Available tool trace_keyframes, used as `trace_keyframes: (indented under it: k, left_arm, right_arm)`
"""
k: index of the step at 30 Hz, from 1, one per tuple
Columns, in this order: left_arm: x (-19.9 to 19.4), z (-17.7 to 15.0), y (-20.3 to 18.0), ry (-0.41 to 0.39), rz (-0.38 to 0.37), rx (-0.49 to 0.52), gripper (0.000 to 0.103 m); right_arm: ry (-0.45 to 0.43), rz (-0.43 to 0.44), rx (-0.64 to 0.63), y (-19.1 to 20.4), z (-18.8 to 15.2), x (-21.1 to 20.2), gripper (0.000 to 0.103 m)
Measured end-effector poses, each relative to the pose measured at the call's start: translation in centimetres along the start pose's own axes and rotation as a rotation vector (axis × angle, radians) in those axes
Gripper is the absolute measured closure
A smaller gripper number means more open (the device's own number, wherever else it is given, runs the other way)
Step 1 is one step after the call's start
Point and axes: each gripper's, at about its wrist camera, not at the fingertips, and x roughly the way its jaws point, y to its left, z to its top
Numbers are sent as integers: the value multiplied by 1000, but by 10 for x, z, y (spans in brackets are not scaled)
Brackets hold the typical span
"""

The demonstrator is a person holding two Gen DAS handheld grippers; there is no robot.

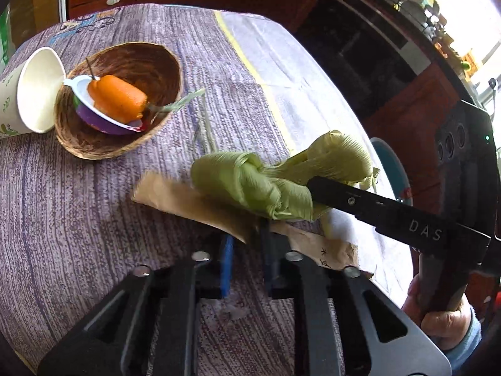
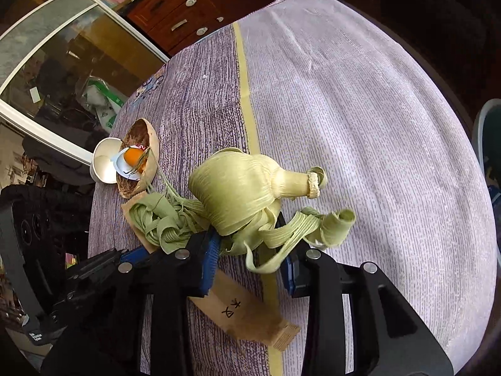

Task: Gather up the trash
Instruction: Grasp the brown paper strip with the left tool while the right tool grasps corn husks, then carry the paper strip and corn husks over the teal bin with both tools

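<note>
A bundle of green corn husk (image 1: 250, 185) (image 2: 238, 197) hangs in my right gripper (image 2: 250, 250), whose blue-padded fingers close on its lower leaves just above the table. In the left wrist view the right gripper's black finger (image 1: 375, 206) reaches in from the right onto the husk. My left gripper (image 1: 247, 250) sits just behind the husk, its jaws narrowly apart around the edge of a brown paper sleeve (image 1: 194, 206) (image 2: 247, 313) lying on the table. A wooden bowl (image 1: 119, 100) (image 2: 137, 159) at far left holds an orange piece, a white spoon and a purple wrapper.
A white paper cup (image 1: 34, 91) (image 2: 105, 163) lies tipped against the bowl. The round table has a purple-grey cloth (image 1: 78, 206) (image 2: 360, 125) with a yellow stripe. A dark wooden cabinet (image 2: 175, 9) and glass door stand beyond the edge. A teal chair (image 2: 488, 144) is at right.
</note>
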Motion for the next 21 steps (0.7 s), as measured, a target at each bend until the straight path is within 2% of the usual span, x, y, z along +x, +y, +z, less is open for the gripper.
trace_keyframes:
  k: [3,10,15,21]
  left_arm:
    - [-3,-4,-15,-13,22,36,100]
    - [-18,-8,-32,-25,86,73,100]
    - [-33,-12,-33,-35,97,100,100]
    - [-56,-15,-62,-56,97,172,100]
  right_arm:
    - [-10,3,25,-9,-7,-11,72]
    - [-90,-1,61,-32,-17,-53,73]
    - [-141,19,90,-43,-21,-77,73]
    - [-207,37,92,-48,-25,-109,73]
